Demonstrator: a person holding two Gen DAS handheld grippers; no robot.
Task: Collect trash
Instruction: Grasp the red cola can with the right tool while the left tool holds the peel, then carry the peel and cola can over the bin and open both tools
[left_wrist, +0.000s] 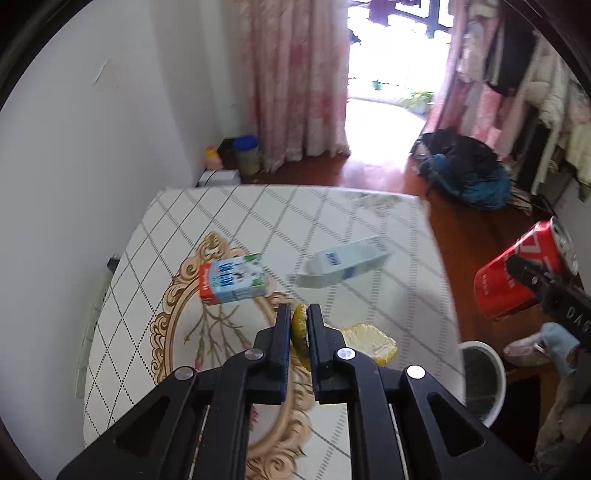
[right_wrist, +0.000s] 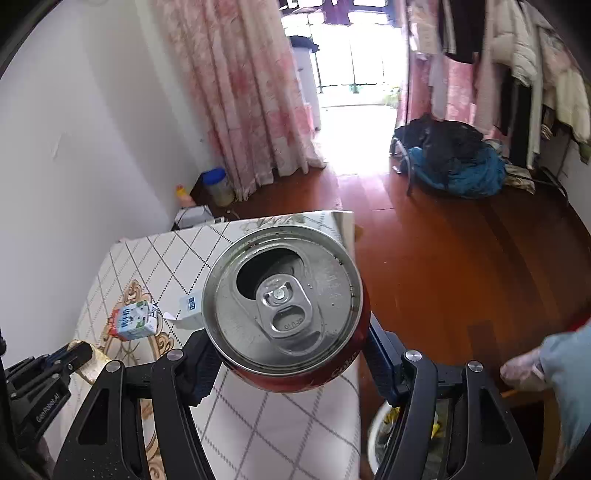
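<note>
**Both tongs loaded above the table**

My left tongs (left_wrist: 298, 314) are pinched nearly shut on a piece of yellow peel (left_wrist: 299, 325), which stands edge-on between the two dark pads, held clear of the table (left_wrist: 369, 229). Just right of those fingers, a second, larger scrap of peel (left_wrist: 371, 341) lies flat on the tabletop.

My right tongs (right_wrist: 291, 354) hold a red soda can (right_wrist: 284, 295) at about half their spread, the pads pressing on its sides. The can is tilted so its opened silver top faces the camera, pull tab still attached. In the left camera's view the same can (left_wrist: 524, 269) hangs off the table's right edge, above the wooden floor (right_wrist: 461, 258).

Further out on the patterned tabletop, two cartons lie on their sides: a small milk carton (left_wrist: 232, 278) with red and blue print, resting on the gold scrollwork, and a white carton (left_wrist: 347, 264) to its right, near the far side. They lie apart from each other.

Below the table's right edge stands a white bin (left_wrist: 480, 380), its rim partly cut off by the table. In the right camera's view something yellow lies inside it (right_wrist: 391, 413). A gloved hand (right_wrist: 524, 373) shows at the right.

Beyond are a white wall, pink curtains (left_wrist: 295, 81), a bright doorway and a heap of dark clothes (right_wrist: 454, 158) on the floor.
</note>
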